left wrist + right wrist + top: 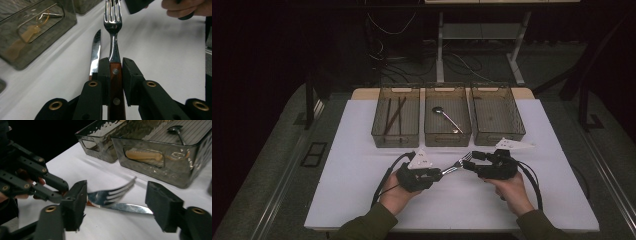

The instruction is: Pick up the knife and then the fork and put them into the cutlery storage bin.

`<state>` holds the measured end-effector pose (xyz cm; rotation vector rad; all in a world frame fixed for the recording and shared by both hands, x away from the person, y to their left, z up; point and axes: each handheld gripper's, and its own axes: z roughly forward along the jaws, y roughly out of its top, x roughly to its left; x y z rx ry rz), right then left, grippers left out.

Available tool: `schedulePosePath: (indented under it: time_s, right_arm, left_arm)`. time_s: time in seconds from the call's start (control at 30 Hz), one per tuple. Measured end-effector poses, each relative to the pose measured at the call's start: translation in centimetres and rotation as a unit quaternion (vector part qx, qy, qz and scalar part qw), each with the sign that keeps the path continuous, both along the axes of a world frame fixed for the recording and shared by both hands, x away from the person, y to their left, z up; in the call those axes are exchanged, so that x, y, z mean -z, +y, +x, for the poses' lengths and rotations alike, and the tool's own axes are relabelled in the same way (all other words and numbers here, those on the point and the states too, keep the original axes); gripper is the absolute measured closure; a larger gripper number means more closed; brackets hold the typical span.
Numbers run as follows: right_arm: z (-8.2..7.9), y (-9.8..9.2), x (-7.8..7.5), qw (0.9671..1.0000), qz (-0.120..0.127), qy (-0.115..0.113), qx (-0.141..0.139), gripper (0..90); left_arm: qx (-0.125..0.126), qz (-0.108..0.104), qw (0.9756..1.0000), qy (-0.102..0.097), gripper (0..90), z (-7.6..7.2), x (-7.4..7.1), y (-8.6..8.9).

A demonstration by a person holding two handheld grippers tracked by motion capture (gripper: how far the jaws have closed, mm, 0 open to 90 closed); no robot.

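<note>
Holding the fork (113,22) by its wooden handle, the left gripper (438,174) is squeezing tight near the table's (362,200) front edge. The right gripper (117,206) is reaching with loose jaws around the prongs, not touching. Shiny metal looks stiff and slippery; the neck is a safer place to grab. A knife (95,53) is lying underneath, and bins (447,122) are sitting farther back.

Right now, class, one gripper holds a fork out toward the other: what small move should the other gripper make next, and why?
Probably close the right gripper on the fork. The tines lie between its open jaws, untouched by either pad, while the left gripper is clamped on the fork's wooden handle.
</note>
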<state>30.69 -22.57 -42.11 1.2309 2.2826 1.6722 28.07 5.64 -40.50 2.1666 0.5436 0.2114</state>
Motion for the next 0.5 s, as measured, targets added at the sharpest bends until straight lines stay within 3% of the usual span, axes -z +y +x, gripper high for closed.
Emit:
schedulePosePath:
  time_s: [0.27,0.5]
  right_arm:
    - [0.48,0.37,0.61,0.9992,0.026,0.029,-0.010,54.1]
    - [0.45,0.44,0.59,0.9986,0.036,0.034,-0.017,66.1]
  left_arm:
    - [0.002,0.007,0.9999,-0.013,76.9,-0.16,-0.15,-0.16]
    - [-0.001,0.007,0.9999,-0.013,76.9,-0.11,-0.05,-0.23]
